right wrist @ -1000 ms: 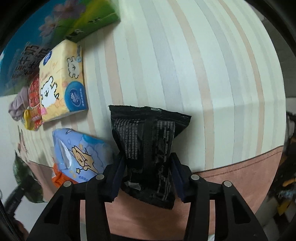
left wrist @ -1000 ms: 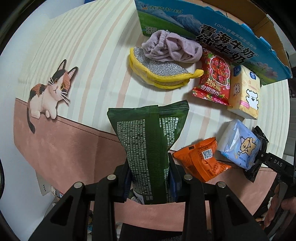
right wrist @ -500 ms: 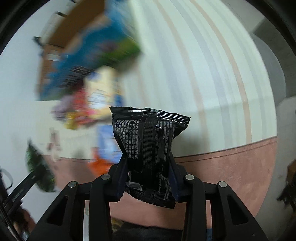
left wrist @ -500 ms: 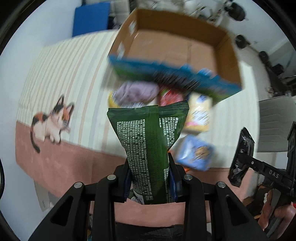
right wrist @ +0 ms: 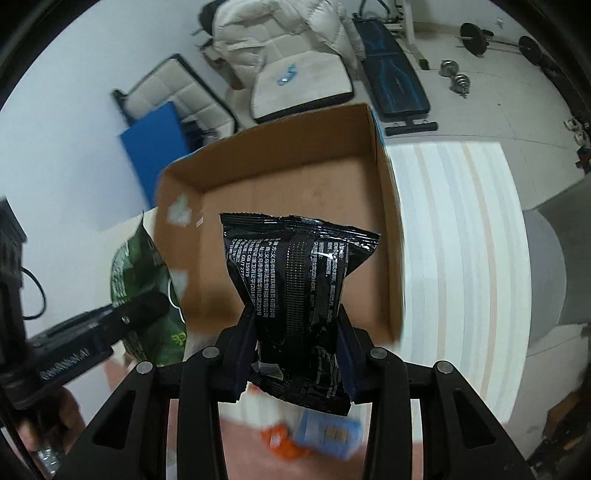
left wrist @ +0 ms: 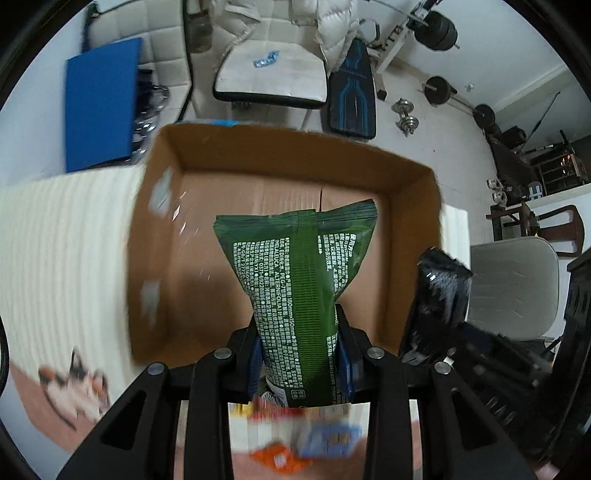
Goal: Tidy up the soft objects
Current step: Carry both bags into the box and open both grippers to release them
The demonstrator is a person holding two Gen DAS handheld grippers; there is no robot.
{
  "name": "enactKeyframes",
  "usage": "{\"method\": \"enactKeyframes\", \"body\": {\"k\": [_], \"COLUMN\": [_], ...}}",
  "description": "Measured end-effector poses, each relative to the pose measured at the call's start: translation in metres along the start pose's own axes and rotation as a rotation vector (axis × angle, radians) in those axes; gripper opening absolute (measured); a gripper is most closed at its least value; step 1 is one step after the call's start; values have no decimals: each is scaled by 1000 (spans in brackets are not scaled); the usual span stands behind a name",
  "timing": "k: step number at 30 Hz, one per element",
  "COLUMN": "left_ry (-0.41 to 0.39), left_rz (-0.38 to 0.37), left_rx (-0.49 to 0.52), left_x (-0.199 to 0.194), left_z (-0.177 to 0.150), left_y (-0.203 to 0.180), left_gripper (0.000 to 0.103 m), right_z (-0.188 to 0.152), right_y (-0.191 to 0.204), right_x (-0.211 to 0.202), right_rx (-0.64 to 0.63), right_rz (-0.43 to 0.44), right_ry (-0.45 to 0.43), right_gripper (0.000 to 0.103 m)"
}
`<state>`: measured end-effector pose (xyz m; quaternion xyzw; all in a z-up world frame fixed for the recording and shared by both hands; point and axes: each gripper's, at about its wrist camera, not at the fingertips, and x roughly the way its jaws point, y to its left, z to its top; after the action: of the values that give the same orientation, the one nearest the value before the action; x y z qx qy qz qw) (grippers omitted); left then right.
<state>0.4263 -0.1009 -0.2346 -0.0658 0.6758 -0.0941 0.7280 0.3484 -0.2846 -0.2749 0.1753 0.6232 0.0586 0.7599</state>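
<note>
My left gripper is shut on a green wipes packet, which hangs over the open cardboard box. My right gripper is shut on a black foil packet, also held above the cardboard box. In the left wrist view the black packet shows at the right, just outside the box wall. In the right wrist view the green packet shows at the left by the box's near corner. The box floor looks bare.
The box stands on a striped cloth with a cat print. Blurred packets, orange and blue, lie below the grippers. Beyond the table are a chair, a blue mat, weights and a grey seat.
Both grippers have risen off the cloth and swung towards the box, each carrying its packet. The loose items that lay in front are now below and behind the fingers.
</note>
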Motion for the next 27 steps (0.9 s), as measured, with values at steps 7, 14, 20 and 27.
{"method": "enactKeyframes", "body": {"k": [7,14,20,27], "left_ry": [160,228,258,208], "left_rz": [-60,-80,-16,20], "left_rx": [29,76,127,172], "left_x": [90,123,131,110], "left_z": [67,90,92,92], "left_y": [-2,-14,-23,-29], "left_gripper": [30,30,32,80], "right_z": [62,89,97,86], "right_y": [-2,7,12,15], "right_x": [83,122,127,104], "right_rx": [18,0,-21,-14], "right_rz": [-102,-157,-196,-224], "right_ry": [54,65,50,40], "right_gripper": [41,41,43,72]}}
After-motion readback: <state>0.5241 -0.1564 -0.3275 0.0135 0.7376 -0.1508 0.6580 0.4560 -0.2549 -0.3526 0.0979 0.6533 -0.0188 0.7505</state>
